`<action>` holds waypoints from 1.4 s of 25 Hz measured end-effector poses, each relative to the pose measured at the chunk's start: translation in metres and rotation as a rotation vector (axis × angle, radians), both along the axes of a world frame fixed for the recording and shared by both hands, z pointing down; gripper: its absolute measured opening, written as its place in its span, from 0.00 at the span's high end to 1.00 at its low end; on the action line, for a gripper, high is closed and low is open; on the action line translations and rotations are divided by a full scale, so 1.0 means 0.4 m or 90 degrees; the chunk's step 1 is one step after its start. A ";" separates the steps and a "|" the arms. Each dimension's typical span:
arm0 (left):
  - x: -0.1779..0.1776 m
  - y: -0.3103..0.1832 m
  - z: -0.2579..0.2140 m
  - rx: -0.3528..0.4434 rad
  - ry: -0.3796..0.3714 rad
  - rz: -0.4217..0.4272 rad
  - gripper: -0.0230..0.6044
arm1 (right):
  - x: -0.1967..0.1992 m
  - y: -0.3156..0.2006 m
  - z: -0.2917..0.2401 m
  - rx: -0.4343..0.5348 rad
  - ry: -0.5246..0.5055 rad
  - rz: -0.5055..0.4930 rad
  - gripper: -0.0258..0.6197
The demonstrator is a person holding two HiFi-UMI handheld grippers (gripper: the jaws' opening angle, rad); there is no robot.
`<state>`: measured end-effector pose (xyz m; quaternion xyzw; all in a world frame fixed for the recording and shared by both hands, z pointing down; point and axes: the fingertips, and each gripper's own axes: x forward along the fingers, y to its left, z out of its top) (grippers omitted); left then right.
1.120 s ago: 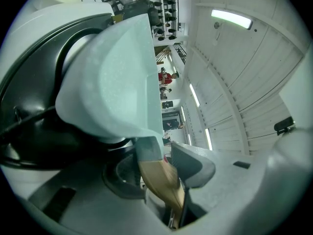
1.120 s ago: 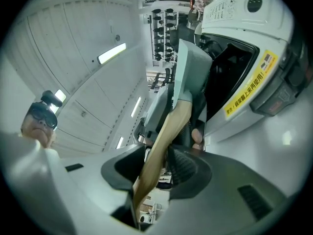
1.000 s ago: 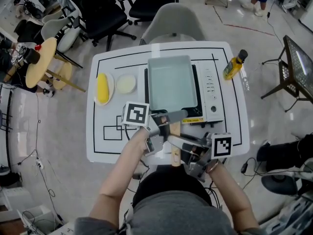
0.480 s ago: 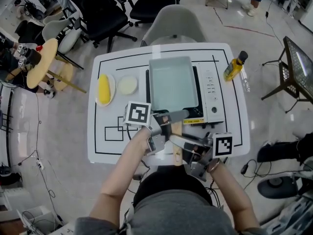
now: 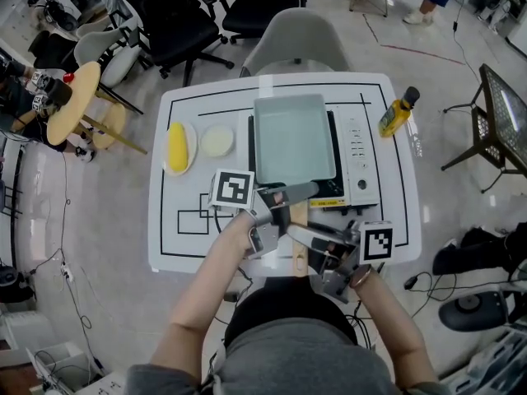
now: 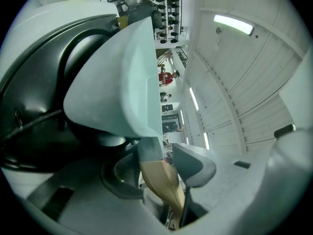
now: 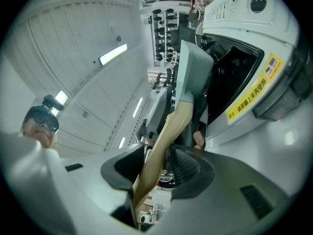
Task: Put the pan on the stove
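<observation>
A pale teal rectangular pan [image 5: 292,138] sits on the black-and-white portable stove [image 5: 358,151] on the white table. Its wooden handle [image 5: 298,237] points toward me. My left gripper [image 5: 276,212] grips the handle close to the pan. In the left gripper view the handle [image 6: 159,175] runs between the pads of the left gripper [image 6: 159,168], whose jaws are opening slightly. My right gripper [image 5: 309,249] holds the handle's near end. In the right gripper view the right gripper [image 7: 156,168] has its pads against the handle [image 7: 161,151], with the stove [image 7: 254,58] beyond.
Left of the stove are a plate with a yellow food item [image 5: 175,146] and a small pale dish [image 5: 216,141]. A yellow bottle [image 5: 395,115] stands at the table's right edge. A grey chair [image 5: 300,39] is behind the table [image 5: 181,237].
The pan and both grippers stay in the same place; only the head view has drifted slightly.
</observation>
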<state>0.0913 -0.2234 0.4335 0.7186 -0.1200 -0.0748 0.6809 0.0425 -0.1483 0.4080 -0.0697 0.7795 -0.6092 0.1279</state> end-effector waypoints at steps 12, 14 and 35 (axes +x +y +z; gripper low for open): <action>-0.041 0.008 0.007 0.012 -0.035 -0.034 0.64 | 0.012 -0.015 0.011 0.000 0.006 0.014 0.67; -0.049 0.014 0.007 0.014 -0.040 -0.038 0.64 | 0.018 -0.017 0.013 -0.004 0.010 0.023 0.66; -0.175 0.087 -0.004 0.077 -0.120 -0.125 0.64 | 0.126 -0.012 0.032 0.027 0.100 0.129 0.66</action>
